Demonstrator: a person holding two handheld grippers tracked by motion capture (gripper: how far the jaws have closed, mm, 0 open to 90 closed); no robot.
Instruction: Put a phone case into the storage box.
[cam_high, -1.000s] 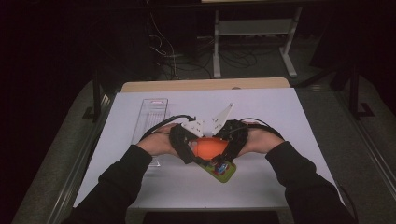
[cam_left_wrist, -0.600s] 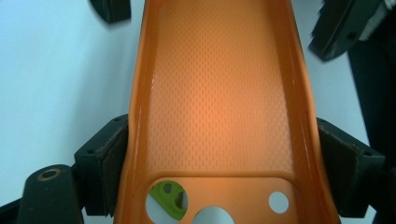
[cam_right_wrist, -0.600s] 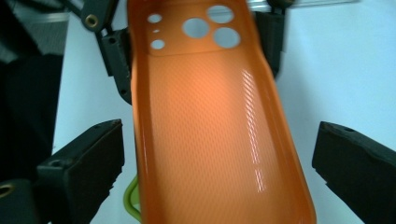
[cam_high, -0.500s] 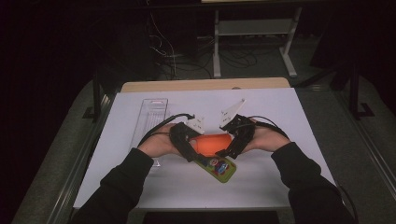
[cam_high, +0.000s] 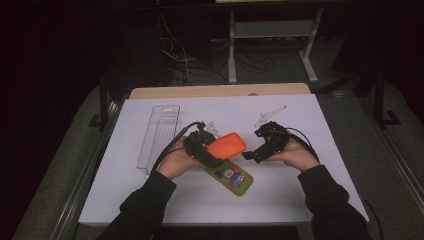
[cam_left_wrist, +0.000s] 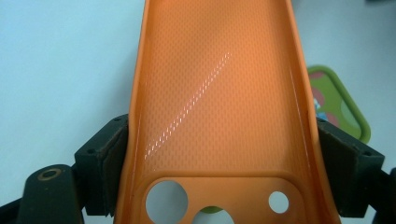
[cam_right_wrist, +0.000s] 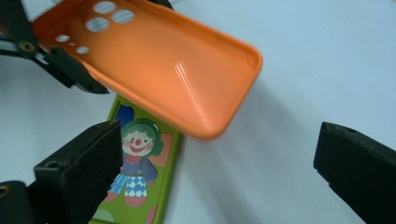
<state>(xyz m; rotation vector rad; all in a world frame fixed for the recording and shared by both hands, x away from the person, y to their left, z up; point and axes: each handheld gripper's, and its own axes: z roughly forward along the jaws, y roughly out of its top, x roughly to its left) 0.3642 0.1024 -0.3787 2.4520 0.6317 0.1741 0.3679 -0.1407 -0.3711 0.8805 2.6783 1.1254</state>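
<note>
**One-sided hold on the case, with the phone lying right under it**

My left gripper (cam_high: 204, 150) is clamped across the camera-hole end of the soft orange silicone phone case (cam_high: 227, 145), one pad pressing on each side wall, so the case hangs off me tilted, its open side up and its far end unsupported. My right gripper (cam_high: 254, 152) has just been opening its jaws; they now stand wide apart with nothing between them, just beside the free end of the case.

Below the case, flat on the white table sheet (cam_high: 300, 200), lies the green phone with a clown picture on its back (cam_high: 232, 176).

What worries me: the walls are flexible, and my squeeze could bow them until the case pops out of my left pads and drops onto the phone. With only one end held, the free end may sag or twist. And if my right jaws come in low, they could knock the phone askew.
</note>
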